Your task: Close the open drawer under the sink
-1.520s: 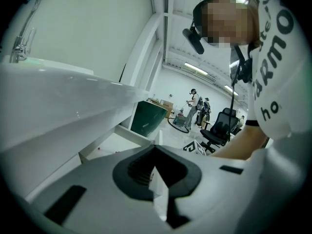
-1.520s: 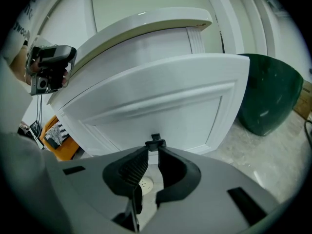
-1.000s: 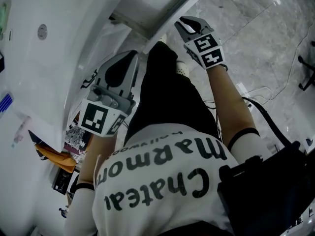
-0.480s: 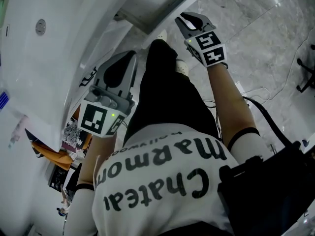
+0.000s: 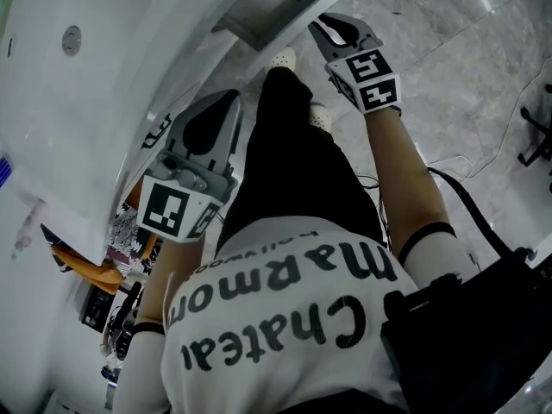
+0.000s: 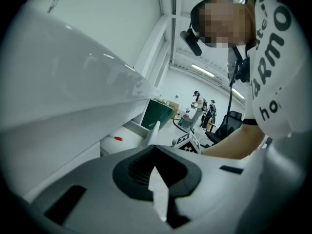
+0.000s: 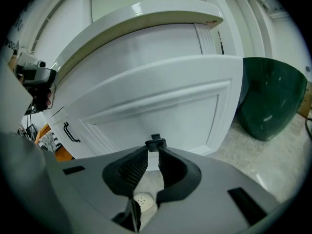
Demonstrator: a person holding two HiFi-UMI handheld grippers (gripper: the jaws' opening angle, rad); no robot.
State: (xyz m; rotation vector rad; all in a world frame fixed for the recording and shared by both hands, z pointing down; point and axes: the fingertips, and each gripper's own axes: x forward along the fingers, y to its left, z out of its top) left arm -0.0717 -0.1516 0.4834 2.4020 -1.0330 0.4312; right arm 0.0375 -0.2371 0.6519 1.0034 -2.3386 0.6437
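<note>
The white drawer front stands out from the vanity under the sink counter. My right gripper is at that front, with its jaws shut on the small black drawer handle, seen end-on between the tips. My left gripper hangs lower, beside the counter edge and the person's black trousers. Its jaws are together with nothing between them. In the left gripper view the drawer's rim shows past the tips.
A second black bar handle sits on the cabinet front to the left. A dark green bin stands on the marble floor right of the vanity. Magazines and an orange bag lie low on the left. Cables trail across the floor.
In the head view the right gripper and the drawer front have shifted together up and away toward the vanity. The left gripper has hardly moved.
</note>
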